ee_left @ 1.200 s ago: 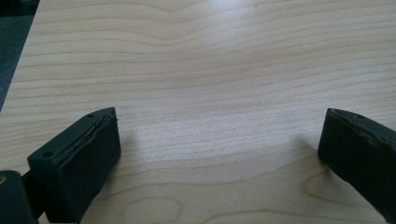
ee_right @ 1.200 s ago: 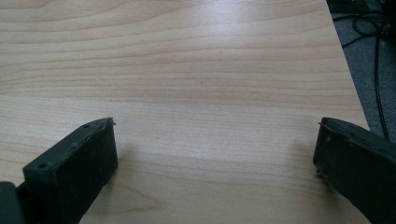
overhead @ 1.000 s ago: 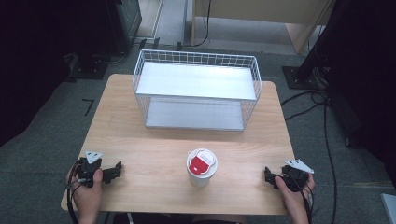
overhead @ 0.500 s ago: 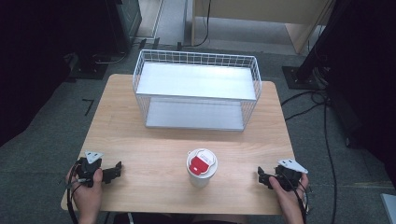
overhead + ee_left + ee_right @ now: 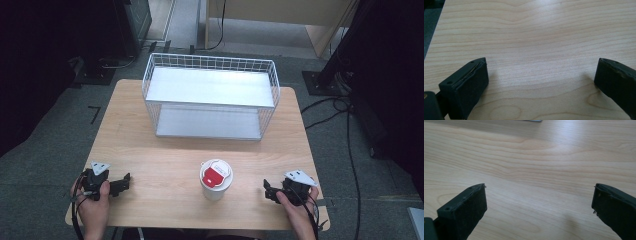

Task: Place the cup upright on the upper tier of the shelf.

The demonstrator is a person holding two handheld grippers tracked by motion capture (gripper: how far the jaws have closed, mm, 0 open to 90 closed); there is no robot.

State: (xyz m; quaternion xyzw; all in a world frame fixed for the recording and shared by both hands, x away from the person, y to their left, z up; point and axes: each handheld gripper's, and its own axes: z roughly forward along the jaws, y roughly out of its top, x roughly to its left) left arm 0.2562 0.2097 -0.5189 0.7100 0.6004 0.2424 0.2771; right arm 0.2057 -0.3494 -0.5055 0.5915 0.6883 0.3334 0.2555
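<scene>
Cup w/ red-labelled lid stands upright, near-centre of desk, btwn both claws. Left claw released, empty, well left of cup. Right claw released, empty, nearer cup. Likely reach: approach level, jaws straddling cup body below lid, squeeze gently. Wire basket far side.

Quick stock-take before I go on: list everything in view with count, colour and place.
Paper cup: one, white with a white lid bearing a red label, upright at the table's near middle, between the two grippers.
Wire shelf rack: one, white, two tiers, at the far middle of the table.
Table: one, light wood grain.
Cables: several, black, on the grey floor to the right.
Left hand-held gripper: one, black, near-left corner, jaws open over bare wood.
Right hand-held gripper: one, black, near-right corner, jaws open.
</scene>
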